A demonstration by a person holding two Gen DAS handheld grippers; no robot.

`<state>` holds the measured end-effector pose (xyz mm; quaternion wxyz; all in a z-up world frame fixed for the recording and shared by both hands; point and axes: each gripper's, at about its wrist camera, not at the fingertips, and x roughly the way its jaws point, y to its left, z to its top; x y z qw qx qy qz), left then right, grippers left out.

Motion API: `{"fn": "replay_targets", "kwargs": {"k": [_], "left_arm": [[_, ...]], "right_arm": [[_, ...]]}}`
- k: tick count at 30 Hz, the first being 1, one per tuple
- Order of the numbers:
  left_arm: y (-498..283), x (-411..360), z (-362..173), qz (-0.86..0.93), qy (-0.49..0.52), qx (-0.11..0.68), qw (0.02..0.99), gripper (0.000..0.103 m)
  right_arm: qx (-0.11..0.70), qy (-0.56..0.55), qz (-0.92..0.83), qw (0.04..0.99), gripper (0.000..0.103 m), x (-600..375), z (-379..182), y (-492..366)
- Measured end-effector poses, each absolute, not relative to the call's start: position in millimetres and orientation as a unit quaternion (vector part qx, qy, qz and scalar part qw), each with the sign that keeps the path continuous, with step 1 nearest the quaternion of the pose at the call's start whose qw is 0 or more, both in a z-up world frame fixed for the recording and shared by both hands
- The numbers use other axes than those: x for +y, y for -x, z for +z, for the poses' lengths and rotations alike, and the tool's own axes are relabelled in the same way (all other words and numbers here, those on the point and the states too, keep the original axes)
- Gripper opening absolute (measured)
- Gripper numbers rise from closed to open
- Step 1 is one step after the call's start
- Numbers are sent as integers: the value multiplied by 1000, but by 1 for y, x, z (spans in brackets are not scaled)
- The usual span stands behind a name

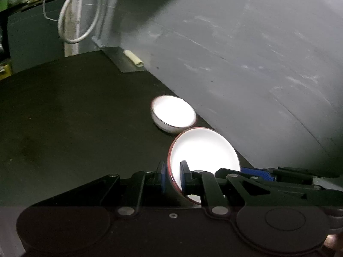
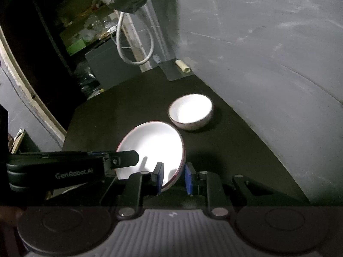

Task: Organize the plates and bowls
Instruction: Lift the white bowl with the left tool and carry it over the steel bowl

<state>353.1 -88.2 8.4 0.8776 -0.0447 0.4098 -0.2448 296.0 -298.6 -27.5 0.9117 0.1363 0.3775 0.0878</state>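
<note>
White, red-rimmed plate (image 1: 203, 150) is gripped at opposite rims by left gripper (image 1: 173, 176) and right gripper (image 2: 173, 176); uneven pulls could drop it onto the bowl (image 2: 190, 111).

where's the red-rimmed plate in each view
Left wrist: plate low and right of centre, its left rim between the left gripper fingers.
Right wrist: plate low and left of centre, its right rim between the right gripper fingers.
Shared landmark: the white bowl just beyond it, by the grey wall.
</note>
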Motion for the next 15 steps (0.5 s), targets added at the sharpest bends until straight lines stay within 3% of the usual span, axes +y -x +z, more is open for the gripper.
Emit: {"fn": "replay_targets", "kwargs": {"k": [15], "left_arm": [[-304, -108, -6, -293, 10, 432, 853, 14]], "right_arm": [[404, -169, 45, 898, 24, -309, -46, -234]]}}
